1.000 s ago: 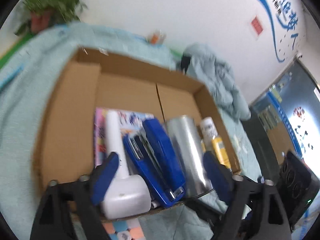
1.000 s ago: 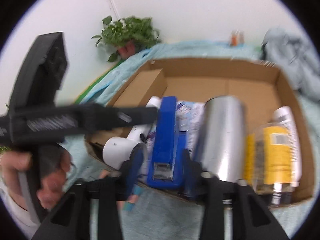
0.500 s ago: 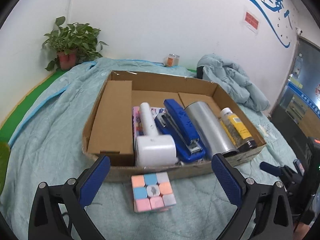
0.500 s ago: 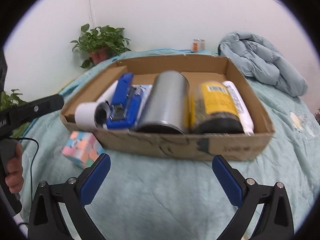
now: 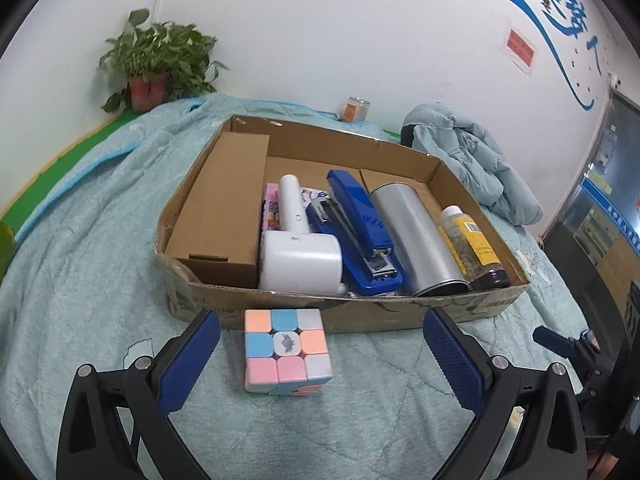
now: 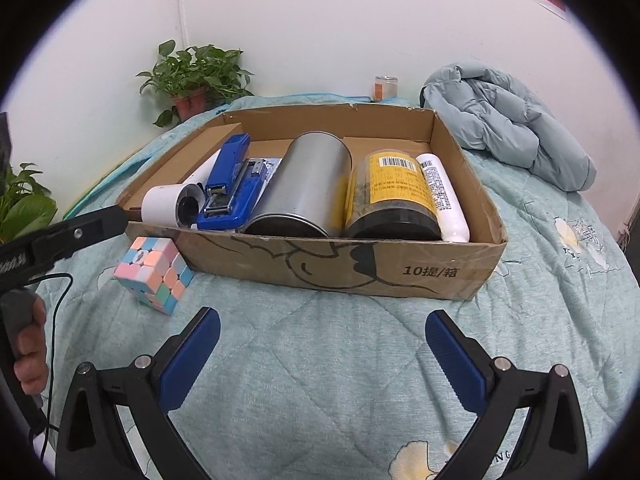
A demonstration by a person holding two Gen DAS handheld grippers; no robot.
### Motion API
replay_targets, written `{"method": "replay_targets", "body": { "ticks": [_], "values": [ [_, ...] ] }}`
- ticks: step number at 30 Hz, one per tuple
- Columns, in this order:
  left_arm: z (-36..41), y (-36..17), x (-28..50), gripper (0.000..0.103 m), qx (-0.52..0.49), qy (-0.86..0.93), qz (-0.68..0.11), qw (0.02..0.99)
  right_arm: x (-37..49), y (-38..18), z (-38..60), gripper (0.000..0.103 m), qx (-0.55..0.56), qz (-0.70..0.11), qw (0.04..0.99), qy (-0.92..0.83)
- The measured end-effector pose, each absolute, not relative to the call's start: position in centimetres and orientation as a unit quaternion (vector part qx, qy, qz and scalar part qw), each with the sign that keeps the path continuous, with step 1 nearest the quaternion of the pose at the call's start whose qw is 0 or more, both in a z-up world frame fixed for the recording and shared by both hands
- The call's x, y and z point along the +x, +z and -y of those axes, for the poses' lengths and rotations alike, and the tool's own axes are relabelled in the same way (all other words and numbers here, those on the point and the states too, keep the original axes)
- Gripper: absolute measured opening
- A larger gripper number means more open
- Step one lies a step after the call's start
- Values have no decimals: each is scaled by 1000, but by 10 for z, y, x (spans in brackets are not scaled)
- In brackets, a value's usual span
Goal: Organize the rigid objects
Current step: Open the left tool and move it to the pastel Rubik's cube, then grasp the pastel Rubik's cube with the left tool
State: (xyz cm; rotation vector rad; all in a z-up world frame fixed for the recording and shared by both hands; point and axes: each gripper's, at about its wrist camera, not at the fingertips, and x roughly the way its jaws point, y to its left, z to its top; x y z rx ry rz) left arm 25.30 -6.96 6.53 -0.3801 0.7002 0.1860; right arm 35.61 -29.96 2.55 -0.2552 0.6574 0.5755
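A pastel puzzle cube (image 5: 287, 351) sits on the teal quilt just in front of the cardboard box (image 5: 400, 314); it also shows in the right wrist view (image 6: 154, 275). My left gripper (image 5: 318, 356) is open, its fingers either side of the cube, not touching. My right gripper (image 6: 322, 356) is open and empty over bare quilt in front of the box (image 6: 360, 266). In the box lie a brown carton (image 5: 222, 208), a white hair dryer (image 5: 298, 246), a blue stapler (image 5: 362, 228), a silver tin (image 5: 412, 240), a yellow-labelled jar (image 6: 390, 196) and a white tube (image 6: 442, 196).
A folded blue jacket (image 6: 508, 124) lies at the back right. A potted plant (image 5: 156, 68) and a small can (image 5: 356, 109) stand by the wall. The left tool and the hand (image 6: 28, 356) holding it show at the left of the right wrist view.
Both grippers have pulled back from over the box towards me and now sit lower above the quilt. The right gripper's fingers have opened wide. The cube has come between the left fingers.
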Motion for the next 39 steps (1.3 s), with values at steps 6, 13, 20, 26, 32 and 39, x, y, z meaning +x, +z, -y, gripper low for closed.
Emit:
{"method": "replay_targets", "body": {
  "ticks": [6,13,20,26,32,39],
  "values": [
    [39,41,269,101,-233,73,-391,887,349,25,297,102,-121,-319,888,310],
    [21,-2,287,74,-296,34,-432,851,342,11,287,102,-111,-341,865,352],
    [42,-17,299,67,-300,-13,-446,844,338,2,276,102,-91,-360,833,410],
    [114,-22,299,67,-317,-83,-474,817,334,-2,279,102,-110,-359,817,438],
    [145,-21,287,68,-349,-110,-480,797,334,-5,301,101,-136,-369,808,438],
    [141,-16,282,70,-351,-106,-480,797,313,-5,303,96,-168,-362,793,461]
  ]
}}
